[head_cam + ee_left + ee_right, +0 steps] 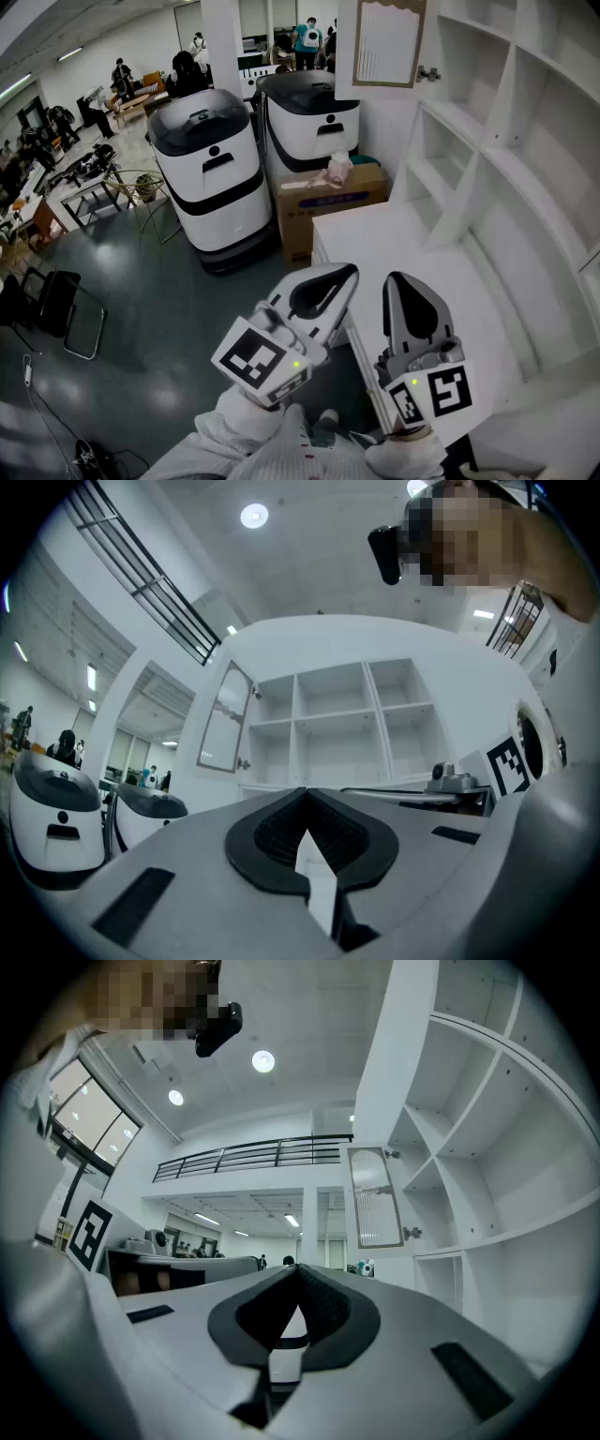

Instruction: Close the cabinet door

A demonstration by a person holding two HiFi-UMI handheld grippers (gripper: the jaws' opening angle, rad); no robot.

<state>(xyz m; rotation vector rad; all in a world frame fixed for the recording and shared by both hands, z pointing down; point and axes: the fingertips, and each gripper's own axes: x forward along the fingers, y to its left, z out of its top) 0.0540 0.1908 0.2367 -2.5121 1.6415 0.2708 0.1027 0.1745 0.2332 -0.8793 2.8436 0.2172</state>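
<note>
Both tools sit low at the near edge of the white counter (394,234), side by side and just apart. The left tool (336,281) has its jaws together on nothing, and so does the right tool (403,292). The cabinet door (380,42) is well apart from both, up and ahead, above the counter's far left corner. It stands open with its long axis upright, swung out from the left end of the white cabinet (525,141). The small fitting on the door's edge beside the cabinet looks like a hinge, so the free edge is probably the one turned away from the shelves. That edge lies nearer the left tool's side, which seems better placed to reach up and push the door rightward toward the shelves.
</note>
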